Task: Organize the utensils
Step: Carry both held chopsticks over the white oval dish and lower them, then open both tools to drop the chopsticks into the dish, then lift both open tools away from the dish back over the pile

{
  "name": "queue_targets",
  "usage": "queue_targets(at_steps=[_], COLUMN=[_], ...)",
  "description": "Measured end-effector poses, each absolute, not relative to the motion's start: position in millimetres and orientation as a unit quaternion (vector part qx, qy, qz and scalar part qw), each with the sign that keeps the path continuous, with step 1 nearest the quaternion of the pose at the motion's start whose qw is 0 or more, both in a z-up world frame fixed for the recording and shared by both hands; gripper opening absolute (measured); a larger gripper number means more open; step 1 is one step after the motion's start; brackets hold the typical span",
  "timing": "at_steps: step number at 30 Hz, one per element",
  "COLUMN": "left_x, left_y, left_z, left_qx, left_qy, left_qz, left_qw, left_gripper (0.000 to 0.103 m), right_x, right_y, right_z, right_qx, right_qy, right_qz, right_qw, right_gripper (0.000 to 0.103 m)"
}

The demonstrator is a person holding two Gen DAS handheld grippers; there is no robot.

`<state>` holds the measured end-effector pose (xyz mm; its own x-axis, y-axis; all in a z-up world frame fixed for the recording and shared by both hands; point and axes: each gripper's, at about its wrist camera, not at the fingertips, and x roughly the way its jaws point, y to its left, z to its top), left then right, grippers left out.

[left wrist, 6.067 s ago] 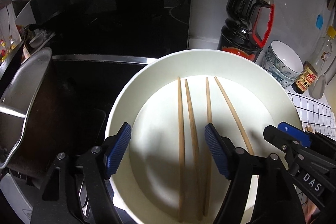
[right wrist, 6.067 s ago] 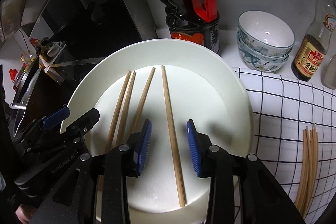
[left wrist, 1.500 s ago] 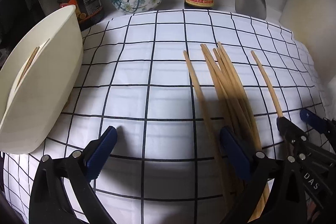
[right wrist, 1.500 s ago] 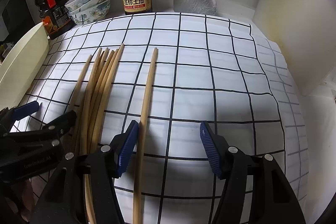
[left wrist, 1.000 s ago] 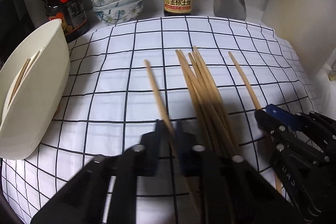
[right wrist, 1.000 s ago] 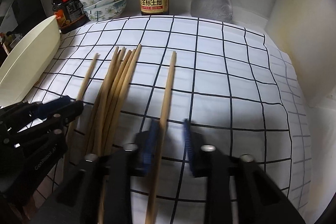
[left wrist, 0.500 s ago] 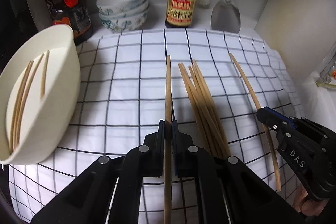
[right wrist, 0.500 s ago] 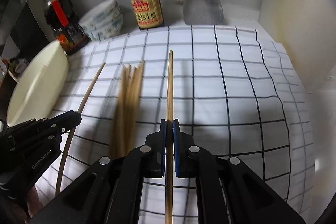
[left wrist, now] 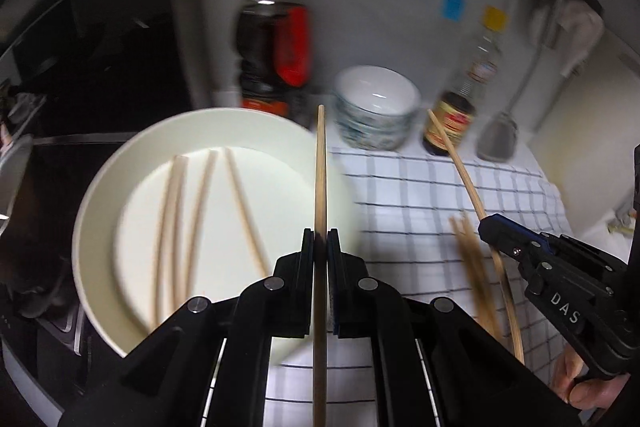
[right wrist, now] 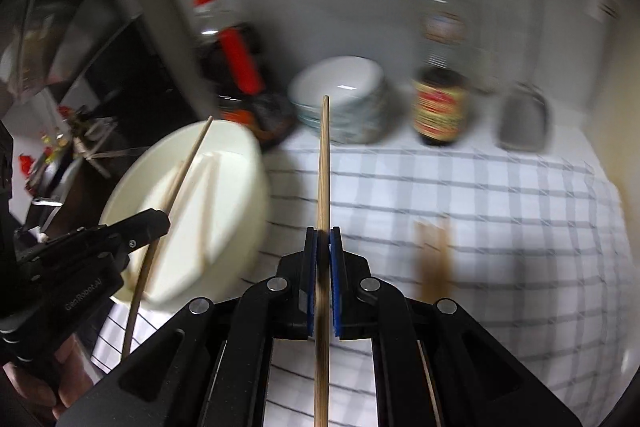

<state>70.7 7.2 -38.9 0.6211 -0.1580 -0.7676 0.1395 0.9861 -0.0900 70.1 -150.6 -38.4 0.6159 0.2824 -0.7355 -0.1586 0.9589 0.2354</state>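
Item one: our left gripper (left wrist: 320,243), lower centre of the left wrist view, fingers clamped on a single chopstick (left wrist: 320,179) that runs straight up the frame, its tip near the stacked bowls (left wrist: 376,119). Item two: our right gripper (right wrist: 323,247), lower centre of the right wrist view, fingers likewise pressed together on a second chopstick (right wrist: 323,163), pointing up toward the same bowls. Item three: a large cream bowl (left wrist: 100,195) at centre left of the left wrist view, with several chopsticks in the bowl (left wrist: 200,203) lying on its floor. Item four: loose chopsticks (left wrist: 472,267) on the checked cloth (left wrist: 420,187) at lower right, blurred, so we cannot count them. Item five, along the back wall in the upper frame: a dark bottle with a red handle (left wrist: 276,39), a brown sauce bottle (left wrist: 452,119) and a metal spatula (left wrist: 498,139). Both views are smeared by motion.
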Motion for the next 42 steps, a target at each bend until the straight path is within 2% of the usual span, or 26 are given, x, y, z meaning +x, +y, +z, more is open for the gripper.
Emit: queue_targets(at_steps=[6, 12, 26, 32, 36, 41, 42], left_x=[101, 130, 164, 169, 166, 159, 157], left_y=[86, 129, 141, 140, 142, 146, 146], left_z=[-45, -66, -113, -125, -124, -115, -113], left_qx=[-0.036, -0.052, -0.054, -0.048, -0.046, -0.042, -0.043], left_qy=[0.434, 0.45, 0.493, 0.513, 0.513, 0.502, 0.501], left_qz=[-0.029, -0.021, -0.038, -0.035, -0.02, -0.007, -0.005], left_qw=[0.9, 0.892, 0.868, 0.856, 0.857, 0.864, 0.864], left_gripper=[0.007, 0.007, 0.007, 0.008, 0.032, 0.039, 0.045], right_x=[110, 143, 180, 182, 180, 175, 173], right_y=[-69, -14, 14, 16, 17, 11, 9], right_z=[-41, -51, -104, -109, -104, -98, -96], right_qx=[0.065, 0.064, 0.058, 0.052, 0.047, 0.046, 0.047], right_qy=[0.437, 0.46, 0.536, 0.542, 0.534, 0.528, 0.526], right_qz=[0.174, 0.192, 0.154, 0.149, 0.15, 0.144, 0.143], right_qw=[0.88, 0.864, 0.828, 0.826, 0.831, 0.836, 0.837], right_gripper=[0.006, 0.006, 0.006, 0.006, 0.01, 0.011, 0.012])
